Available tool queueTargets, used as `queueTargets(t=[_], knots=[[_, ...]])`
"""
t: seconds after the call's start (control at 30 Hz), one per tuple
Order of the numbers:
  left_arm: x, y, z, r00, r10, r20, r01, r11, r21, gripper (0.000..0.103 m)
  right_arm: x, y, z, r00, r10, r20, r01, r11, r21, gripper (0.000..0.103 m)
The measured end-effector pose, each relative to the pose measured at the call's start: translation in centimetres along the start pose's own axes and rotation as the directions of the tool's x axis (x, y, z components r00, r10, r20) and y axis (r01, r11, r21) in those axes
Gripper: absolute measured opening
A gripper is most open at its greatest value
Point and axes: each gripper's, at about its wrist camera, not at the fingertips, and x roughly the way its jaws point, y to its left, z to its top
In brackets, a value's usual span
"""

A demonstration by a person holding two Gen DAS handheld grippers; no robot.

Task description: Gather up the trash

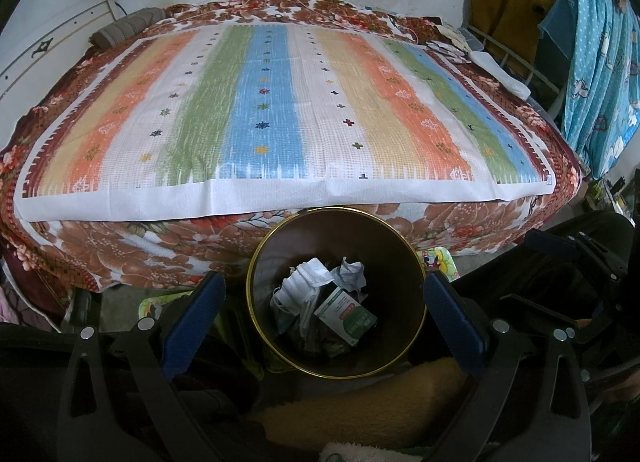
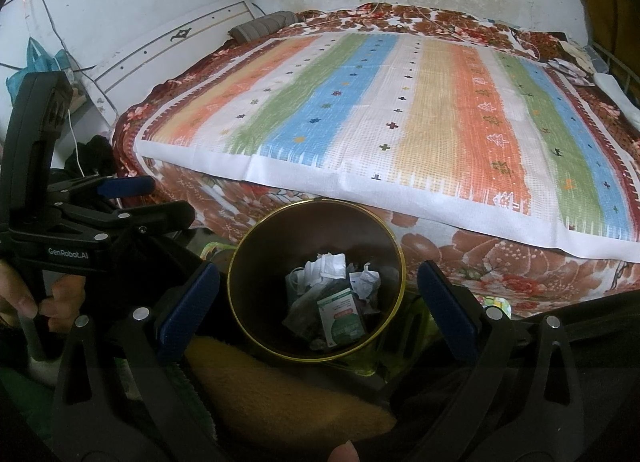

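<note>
Both grippers (image 1: 320,314) (image 2: 318,302), jaws spread, hover above the trash-filled bin (image 1: 256,262).

Your left gripper (image 1: 322,316) hangs with fingers spread wide above the dark round bin with gold rim (image 1: 260,250), which holds crumpled white paper (image 1: 352,274) and a green-white carton (image 1: 346,320), just before the striped bed cover (image 1: 280,110).
</note>
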Motion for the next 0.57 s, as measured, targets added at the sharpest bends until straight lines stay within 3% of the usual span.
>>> queueTargets(t=[0.57], knots=[[-0.02,-0.30,-0.56,1.000,-0.015,-0.011,0.015,1.000,-0.006,0.097,0.01,-0.11,0.01,1.000,0.001,0.000,-0.001,1.000,0.001,0.094]])
